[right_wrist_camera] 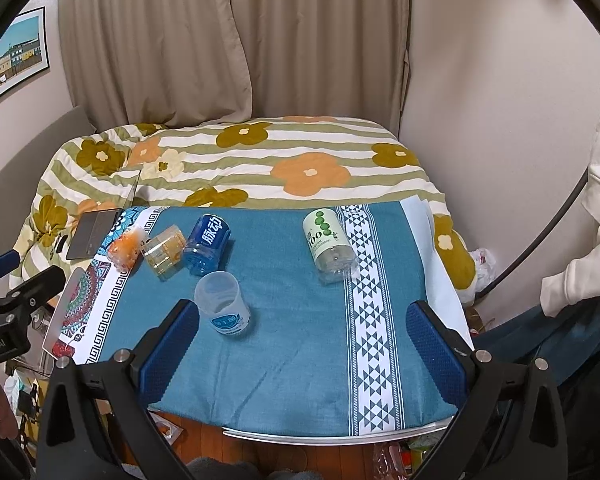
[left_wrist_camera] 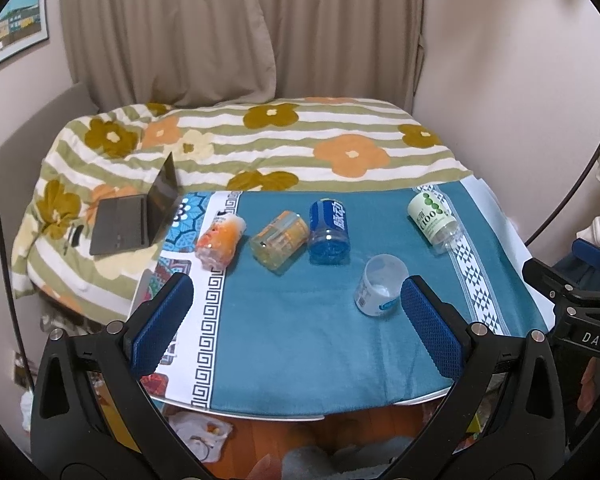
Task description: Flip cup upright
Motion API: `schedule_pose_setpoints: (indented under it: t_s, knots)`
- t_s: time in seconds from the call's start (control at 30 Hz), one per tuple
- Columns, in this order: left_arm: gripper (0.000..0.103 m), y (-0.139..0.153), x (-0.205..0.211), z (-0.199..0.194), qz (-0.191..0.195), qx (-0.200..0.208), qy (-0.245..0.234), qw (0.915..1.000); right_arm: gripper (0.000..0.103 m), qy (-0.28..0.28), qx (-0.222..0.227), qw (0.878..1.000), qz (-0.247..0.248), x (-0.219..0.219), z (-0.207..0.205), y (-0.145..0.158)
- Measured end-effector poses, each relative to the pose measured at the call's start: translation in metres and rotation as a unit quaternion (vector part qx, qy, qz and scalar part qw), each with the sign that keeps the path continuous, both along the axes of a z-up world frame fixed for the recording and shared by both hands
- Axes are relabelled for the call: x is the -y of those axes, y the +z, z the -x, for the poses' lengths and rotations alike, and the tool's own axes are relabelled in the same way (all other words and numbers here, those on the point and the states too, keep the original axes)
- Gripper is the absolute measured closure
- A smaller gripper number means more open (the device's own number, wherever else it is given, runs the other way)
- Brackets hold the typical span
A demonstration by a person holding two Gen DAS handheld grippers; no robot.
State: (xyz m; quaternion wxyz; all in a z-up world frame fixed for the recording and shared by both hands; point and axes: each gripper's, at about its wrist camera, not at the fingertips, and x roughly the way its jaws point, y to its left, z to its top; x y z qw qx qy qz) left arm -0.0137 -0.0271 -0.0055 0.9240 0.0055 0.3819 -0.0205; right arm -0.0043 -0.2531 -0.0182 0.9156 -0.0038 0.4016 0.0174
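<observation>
Cup: the small see-through plastic cup with a blue label point(left_wrist_camera: 380, 290) point(right_wrist_camera: 223, 303) lies on its side on the teal cloth point(left_wrist_camera: 300, 340), its mouth facing away.
Left gripper point(left_wrist_camera: 296, 322): fingers wide apart, holding nothing; the cup sits just beside its right finger point(left_wrist_camera: 430, 326).
Right gripper point(right_wrist_camera: 304, 354): fingers wide apart, holding nothing; the cup is just beside its left finger point(right_wrist_camera: 168, 350).
Other things: past the fingers lie a blue bottle point(left_wrist_camera: 329, 226), a yellow bottle point(left_wrist_camera: 280, 240), an orange bottle point(left_wrist_camera: 220, 240) and a green-white bottle point(left_wrist_camera: 432, 218).

The laptop point(right_wrist_camera: 92, 234) is mostly hidden behind the table's cloth point(right_wrist_camera: 284, 320) in the right wrist view
</observation>
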Motion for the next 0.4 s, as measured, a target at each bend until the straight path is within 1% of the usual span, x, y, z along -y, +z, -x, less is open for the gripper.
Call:
schedule_pose_setpoints:
  t_s: [0.4]
  knots:
    - [0.0,0.0002,-0.0044,-0.0073,0.001,0.011,-0.002,0.9999,0.0,-0.004,0.003,1.0,0.001,-0.0083,-0.008,0.0058]
